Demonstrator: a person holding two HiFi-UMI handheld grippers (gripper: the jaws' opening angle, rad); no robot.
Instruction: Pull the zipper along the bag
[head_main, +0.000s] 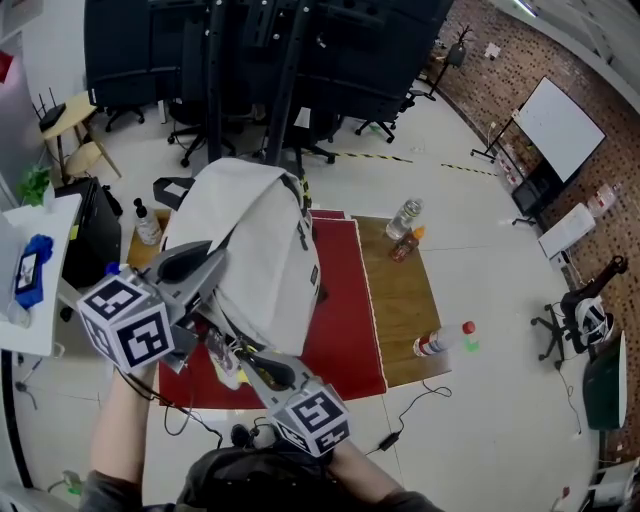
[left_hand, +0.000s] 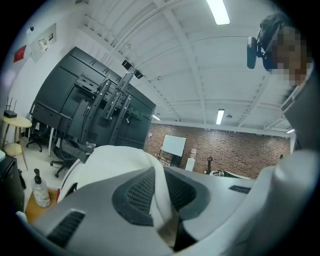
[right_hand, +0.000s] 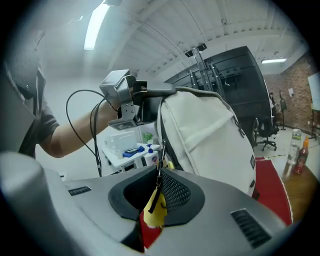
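A white backpack (head_main: 265, 250) stands upright on a red mat (head_main: 345, 310). My left gripper (head_main: 215, 262) is at the bag's left side, shut on a fold of its white fabric (left_hand: 157, 200); the right gripper view shows the left gripper (right_hand: 167, 90) holding the bag's top edge. Below the bag's near edge, my right gripper (head_main: 232, 352) is shut on the zipper pull (right_hand: 158, 182), a black cord with a yellow tag (right_hand: 156, 212) hanging between the pads. The dark zipper line (right_hand: 162, 135) runs up the bag's edge from the pull.
The mat lies on a wooden table (head_main: 400, 300). On the wood stand a clear bottle (head_main: 404, 218) and an orange-capped bottle (head_main: 405, 245); another bottle (head_main: 435, 343) lies near the right edge. A pump bottle (head_main: 147, 225) stands left of the bag. Black racks and office chairs are behind.
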